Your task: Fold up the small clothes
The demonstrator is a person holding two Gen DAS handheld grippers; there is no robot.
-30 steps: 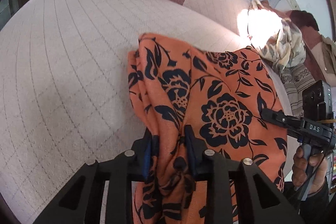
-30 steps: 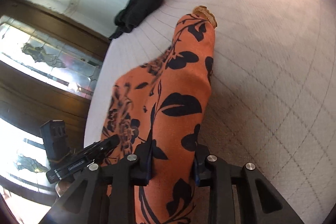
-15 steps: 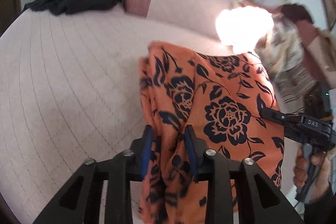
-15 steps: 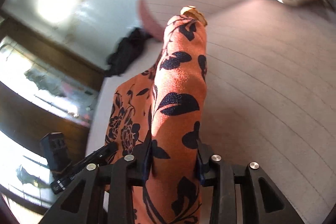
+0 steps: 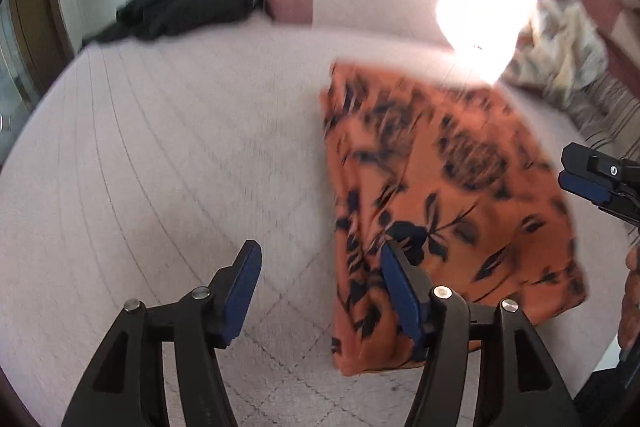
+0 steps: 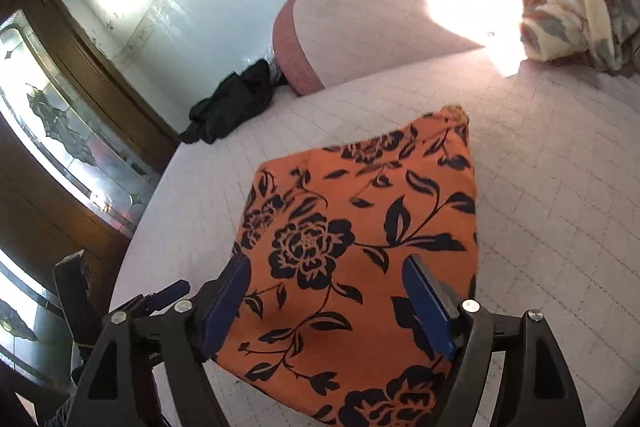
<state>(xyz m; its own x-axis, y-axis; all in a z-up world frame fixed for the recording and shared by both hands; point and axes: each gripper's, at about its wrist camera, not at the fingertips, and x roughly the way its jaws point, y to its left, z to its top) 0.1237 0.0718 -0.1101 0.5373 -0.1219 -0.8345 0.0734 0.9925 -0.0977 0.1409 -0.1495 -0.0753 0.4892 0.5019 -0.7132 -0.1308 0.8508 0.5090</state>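
The 2 grippers had just been opening; left gripper [image 5: 316, 291] and right gripper [image 6: 326, 301] stood spread, pinching nothing, so the orange black-flowered folded cloth [image 6: 360, 227] lay released on the pale quilted bed [image 5: 160, 155].

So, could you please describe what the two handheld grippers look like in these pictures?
Both match: the left gripper and the right gripper have matte black angular frames with triangular cut-outs, silver round screw heads at the joints, and flat blue pads lining the inside of the jaws. No cable or sleeve is clearly visible.

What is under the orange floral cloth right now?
The orange floral cloth lies flat on the pale quilted bed cover, which shows all round it. Whatever lies beneath its folded layers is hidden.
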